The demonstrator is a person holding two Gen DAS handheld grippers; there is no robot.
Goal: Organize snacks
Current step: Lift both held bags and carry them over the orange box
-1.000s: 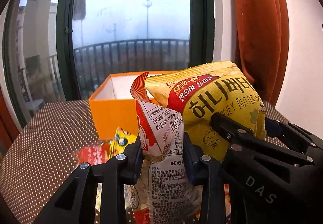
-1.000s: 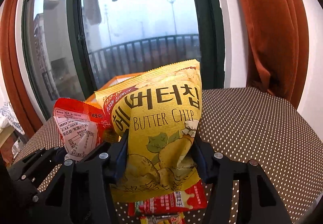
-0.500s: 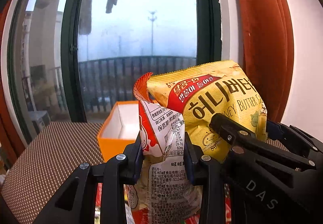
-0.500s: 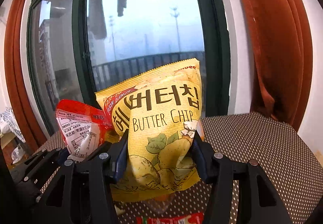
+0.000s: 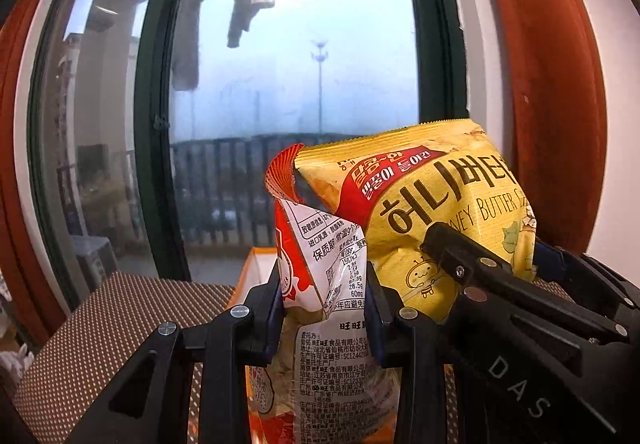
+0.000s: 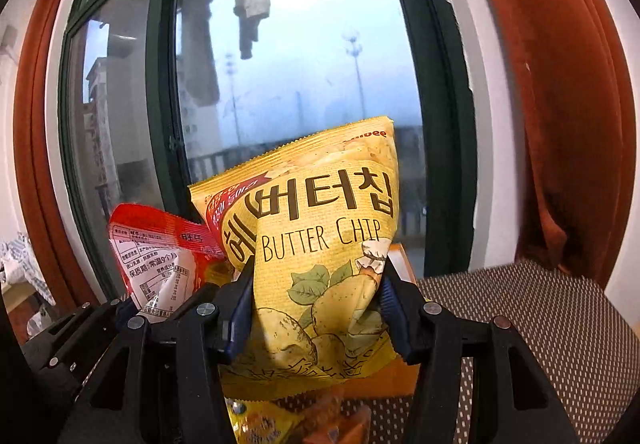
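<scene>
Dotted brown tabletop (image 6: 560, 324) lies under both grippers. Nearest, the left gripper (image 5: 326, 308) pinches a red-and-white snack bag (image 5: 332, 268), and just beside it the right gripper (image 6: 316, 308) clamps a yellow butter chip bag (image 6: 320, 244), both held up off the table. Beyond them an orange box (image 6: 400, 256) peeks out, with the dark-framed window (image 5: 280, 84) and rust curtain (image 6: 560, 124) farthest.

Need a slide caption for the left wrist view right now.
Left gripper shut on the red-and-white snack bag, beside the yellow chip bag, above the orange box.

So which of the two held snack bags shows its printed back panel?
The red-and-white bag in the left gripper; the yellow butter chip bag shows its front.
</scene>
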